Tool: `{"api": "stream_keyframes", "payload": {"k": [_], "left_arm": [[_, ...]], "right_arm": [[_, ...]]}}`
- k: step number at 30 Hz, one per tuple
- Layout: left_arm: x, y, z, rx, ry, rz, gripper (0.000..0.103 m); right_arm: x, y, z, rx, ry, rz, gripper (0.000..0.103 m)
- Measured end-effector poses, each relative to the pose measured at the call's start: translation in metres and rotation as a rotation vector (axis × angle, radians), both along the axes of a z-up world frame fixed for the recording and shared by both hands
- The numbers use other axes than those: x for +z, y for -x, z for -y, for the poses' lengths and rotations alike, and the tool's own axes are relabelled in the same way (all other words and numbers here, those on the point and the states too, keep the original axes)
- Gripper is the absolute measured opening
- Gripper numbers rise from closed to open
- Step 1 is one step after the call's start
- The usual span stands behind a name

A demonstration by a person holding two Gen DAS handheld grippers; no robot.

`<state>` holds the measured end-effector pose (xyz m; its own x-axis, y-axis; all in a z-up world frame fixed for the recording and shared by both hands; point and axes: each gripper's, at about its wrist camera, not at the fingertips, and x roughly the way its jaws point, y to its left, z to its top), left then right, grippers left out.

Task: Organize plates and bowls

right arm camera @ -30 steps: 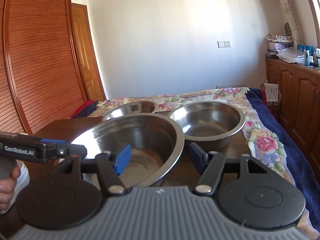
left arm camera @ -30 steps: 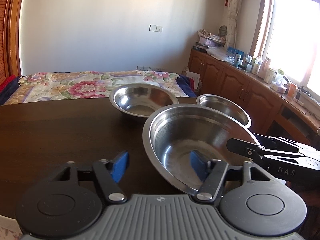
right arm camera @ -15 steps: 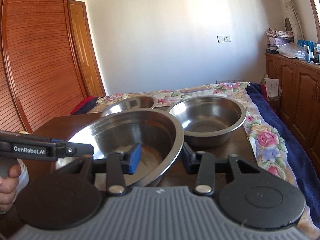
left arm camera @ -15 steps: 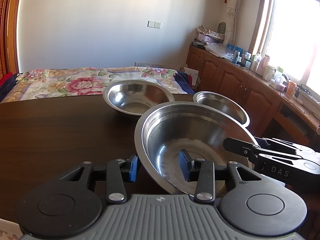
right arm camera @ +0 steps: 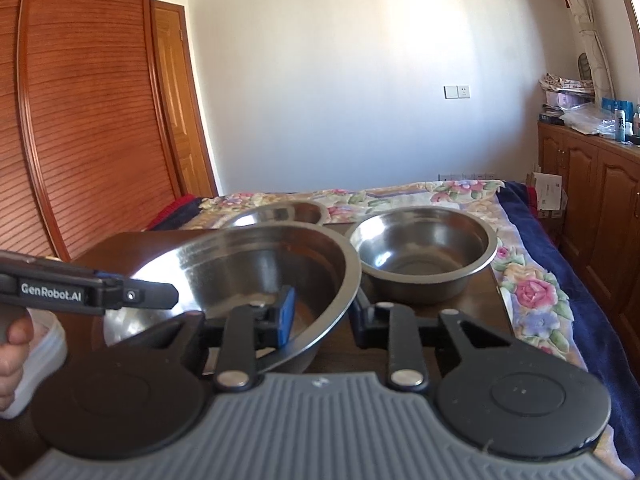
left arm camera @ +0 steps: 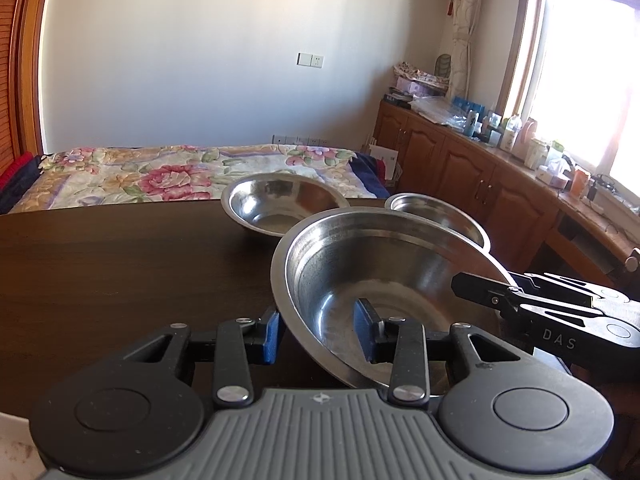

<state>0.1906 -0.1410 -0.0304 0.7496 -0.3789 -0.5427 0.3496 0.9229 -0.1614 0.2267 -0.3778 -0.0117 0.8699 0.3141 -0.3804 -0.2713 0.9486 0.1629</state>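
Note:
A large steel bowl (left arm camera: 384, 276) sits on the dark wooden table (left arm camera: 120, 264), tilted a little; it also shows in the right wrist view (right arm camera: 256, 268). My left gripper (left arm camera: 320, 338) is shut on its near-left rim, one blue pad outside, one inside. My right gripper (right arm camera: 324, 312) is shut on its opposite rim. A second steel bowl (left arm camera: 280, 204) stands behind it, also in the right wrist view (right arm camera: 276, 214). A third, deeper steel bowl (right arm camera: 424, 248) stands at the table's far right, also in the left wrist view (left arm camera: 440, 216).
A bed with a floral cover (left arm camera: 160, 172) lies beyond the table. Wooden cabinets with bottles on top (left arm camera: 500, 168) run along the right under a window. A slatted wooden wardrobe (right arm camera: 80, 120) stands at the left. A white container (right arm camera: 40, 344) sits by the hand.
Both grippers have closed from wide open onto the big bowl's rim, one on each side. The bowl now sits a little tilted and higher in the views.

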Motion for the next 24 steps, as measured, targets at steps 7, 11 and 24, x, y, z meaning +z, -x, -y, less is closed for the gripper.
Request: {"api": "stream_keyframes", "payload": {"k": [7,11,24], "left_arm": [[0.013,0.019,-0.011,-0.013,0.013,0.027,0.04],[0.016,0.032,-0.017,-0.025,0.013,0.037,0.04],[0.01,0.068,-0.035,-0.061,0.014,0.049,0.04]], "right_arm": [[0.016,0.018,-0.008,0.006,0.018,0.023,0.031],[0.02,0.028,-0.013,0.006,0.018,0.029,0.031],[0.013,0.062,-0.026,-0.016,0.014,0.0,0.031]]}}
